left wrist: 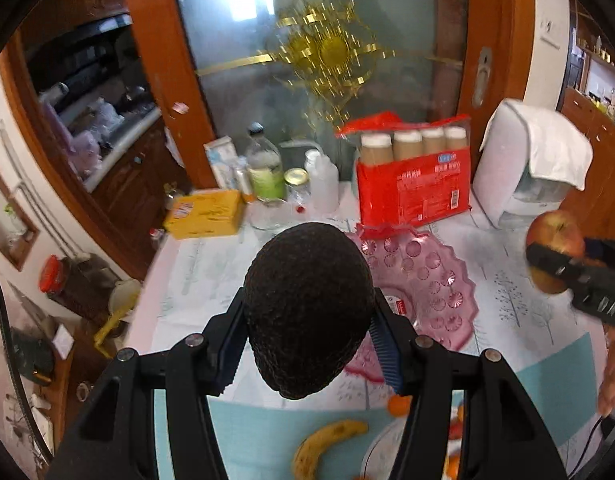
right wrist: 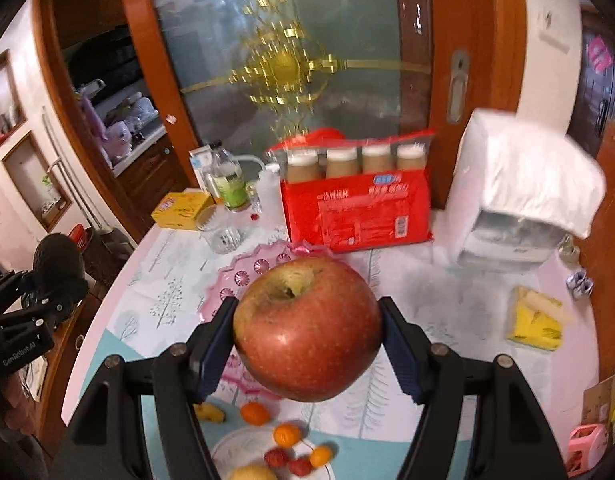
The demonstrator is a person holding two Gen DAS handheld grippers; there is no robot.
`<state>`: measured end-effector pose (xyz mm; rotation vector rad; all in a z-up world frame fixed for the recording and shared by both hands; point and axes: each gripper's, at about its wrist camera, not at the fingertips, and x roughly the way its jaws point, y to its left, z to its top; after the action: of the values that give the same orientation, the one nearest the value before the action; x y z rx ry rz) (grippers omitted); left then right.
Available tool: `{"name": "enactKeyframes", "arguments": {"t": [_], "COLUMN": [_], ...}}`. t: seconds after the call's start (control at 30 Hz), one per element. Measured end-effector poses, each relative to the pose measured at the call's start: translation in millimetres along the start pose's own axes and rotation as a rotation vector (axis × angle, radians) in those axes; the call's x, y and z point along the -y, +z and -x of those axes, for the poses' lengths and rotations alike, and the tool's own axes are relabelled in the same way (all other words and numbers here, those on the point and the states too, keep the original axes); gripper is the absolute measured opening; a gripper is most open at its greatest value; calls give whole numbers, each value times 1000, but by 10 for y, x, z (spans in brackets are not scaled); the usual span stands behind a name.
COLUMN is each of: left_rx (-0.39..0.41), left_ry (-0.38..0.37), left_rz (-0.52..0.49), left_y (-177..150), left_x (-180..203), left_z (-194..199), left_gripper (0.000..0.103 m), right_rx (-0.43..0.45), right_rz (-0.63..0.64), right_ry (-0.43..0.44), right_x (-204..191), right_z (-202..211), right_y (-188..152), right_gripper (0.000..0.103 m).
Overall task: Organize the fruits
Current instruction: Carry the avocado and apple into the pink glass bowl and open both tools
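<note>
Left tongs (left wrist: 307, 344) pinching one avocado (left wrist: 307, 308), right tongs (right wrist: 307, 344) pinching one apple (right wrist: 307, 328), above tree-print surface (right wrist: 447, 300) bearing one pink dish (left wrist: 435, 280), one banana (left wrist: 327, 444), before glass door (left wrist: 307, 40).

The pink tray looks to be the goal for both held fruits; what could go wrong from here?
1. The avocado is pinched low by the left claw and stands tall above the pads, so it could tip out.
2. The apple is round and smooth in the right claw; it might slip.
3. Both claws head for one pink tray and could collide, or knock the glass jar beside it.
</note>
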<state>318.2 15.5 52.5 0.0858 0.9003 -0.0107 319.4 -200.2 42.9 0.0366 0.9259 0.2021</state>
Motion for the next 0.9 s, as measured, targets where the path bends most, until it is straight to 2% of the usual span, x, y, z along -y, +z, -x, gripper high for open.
{"name": "enactKeyframes", "arguments": {"t": [0.1, 0.23, 0.37, 0.57, 0.67, 0.73, 0.9], "left_rx": [-57, -176, -262, -280, -283, -279, -281], "left_ry": [-52, -101, -139, -170, -191, -193, -217], "left_rz": [7, -4, -29, -70, -79, -101, -111], "left_y": [-66, -243, -445, -570, -578, -590, -568], "left_x": [86, 239, 369, 461, 475, 507, 489], "left_z": [-567, -1396, -1938, -2351, -2458, -2480, -2474], "left_gripper": [55, 55, 55, 55, 56, 55, 67], "right_rx": [-62, -149, -233, -273, -289, -273, -277], "right_rz": [-21, -29, -26, 16, 3, 36, 36], "right_ry": [12, 20, -3, -24, -13, -35, -9], "right_x": [4, -5, -24, -65, -19, -37, 3], "right_z": [-537, -1191, -1755, -2146, -2254, -2270, -2281], "right_y": [-101, -280, -467, -583, -605, -611, -575], "right_gripper": [69, 70, 70, 70, 70, 71, 71]}}
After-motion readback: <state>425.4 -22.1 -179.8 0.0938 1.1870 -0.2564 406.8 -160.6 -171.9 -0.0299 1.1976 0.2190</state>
